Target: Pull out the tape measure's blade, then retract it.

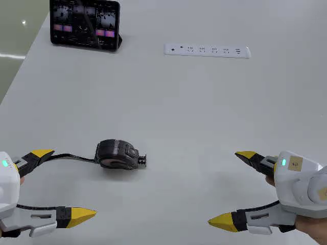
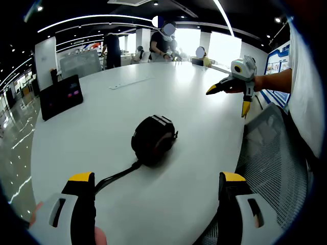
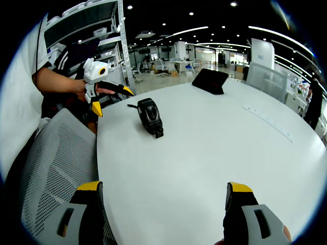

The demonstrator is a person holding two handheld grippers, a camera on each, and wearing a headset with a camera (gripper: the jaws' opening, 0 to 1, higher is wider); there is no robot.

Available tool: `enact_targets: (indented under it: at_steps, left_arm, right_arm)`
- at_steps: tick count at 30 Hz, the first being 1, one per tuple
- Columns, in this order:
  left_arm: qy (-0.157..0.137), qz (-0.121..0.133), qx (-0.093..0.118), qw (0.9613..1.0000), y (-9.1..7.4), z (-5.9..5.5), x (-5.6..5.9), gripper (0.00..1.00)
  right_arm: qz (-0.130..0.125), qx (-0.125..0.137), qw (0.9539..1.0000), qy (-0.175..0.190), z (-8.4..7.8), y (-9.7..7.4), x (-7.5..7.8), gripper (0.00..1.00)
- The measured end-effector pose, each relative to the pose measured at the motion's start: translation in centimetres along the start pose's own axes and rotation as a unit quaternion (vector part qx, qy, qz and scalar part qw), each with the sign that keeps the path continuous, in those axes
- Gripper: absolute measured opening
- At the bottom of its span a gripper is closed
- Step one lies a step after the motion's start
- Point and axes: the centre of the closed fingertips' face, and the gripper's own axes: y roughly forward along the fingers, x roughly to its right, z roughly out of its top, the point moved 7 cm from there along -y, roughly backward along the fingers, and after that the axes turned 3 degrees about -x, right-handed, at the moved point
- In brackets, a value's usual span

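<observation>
Currently at a white table (image 1: 204, 112), seen from above in the head view. Toward the near-left: tape measure (image 1: 118, 154), dark round case, lying flat on the tabletop, touched by neither gripper. Blade fully inside, hook tab (image 1: 142, 161) sitting at the case mouth, pointing toward the right gripper (image 1: 223, 187). Trailing from the opposite end of the case: black wrist strap (image 1: 71, 157), running along the table to the far jaw of the left gripper (image 1: 72, 181); cannot tell whether touching that jaw. Left gripper low at the near-left edge, yellow-tipped jaws spread wide, nothing but bare table between them. Through the left gripper view: same tape measure (image 2: 152, 139) ahead and centred between the jaws, wrist strap (image 2: 115, 176) curling back toward the left-hand jaw. Right gripper at the near-right edge, well apart from the tape measure, jaws likewise spread wide and holding nothing. From the right gripper view: tape measure (image 3: 150, 116) well ahead, hook end facing the camera, left gripper (image 3: 115, 104) beyond it, held in a hand (image 3: 76, 86), jaws apart. At the far side of the table: tablet (image 1: 85, 24) propped up with lit screen, and white power strip (image 1: 207, 50) lying flat, well apart from each other. Beside the table edge in both gripper views: grey mesh chair (image 2: 271, 153).
</observation>
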Motion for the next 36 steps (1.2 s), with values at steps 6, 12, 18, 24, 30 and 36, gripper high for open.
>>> enact_targets:
  at_steps: [6,12,18,24,30,36]
  left_arm:
    - [0.001,0.0,-0.003,1.0,0.19,-0.13,-0.31,0.99]
    - [0.001,0.0,-0.002,1.0,0.12,-0.13,-0.13,0.99]
    - [0.003,-0.001,-0.005,1.0,0.09,-0.22,-0.11,0.99]
    - [0.005,-0.006,-0.006,0.9999,0.22,-0.07,-0.24,0.99]
    - [0.01,-0.004,-0.003,0.9999,0.36,0.17,-0.58,0.99]
    - [0.012,-0.005,-0.008,0.9999,0.43,0.19,-0.78,0.99]
  right_arm:
    - [-0.006,0.001,1.0,-0.004,0.14,-0.11,-0.05,0.99]
    - [-0.008,-0.005,0.9999,-0.007,-0.09,-0.07,-0.05,0.99]
    - [-0.009,-0.006,0.9999,-0.011,0.1,0.02,-0.1,0.99]
    - [-0.01,-0.006,0.9998,-0.014,0.24,0.21,0.02,0.99]
    - [-0.008,-0.004,0.9998,-0.019,0.55,0.47,0.28,0.99]
    - [-0.007,-0.004,0.9998,-0.019,0.72,0.49,0.48,0.99]
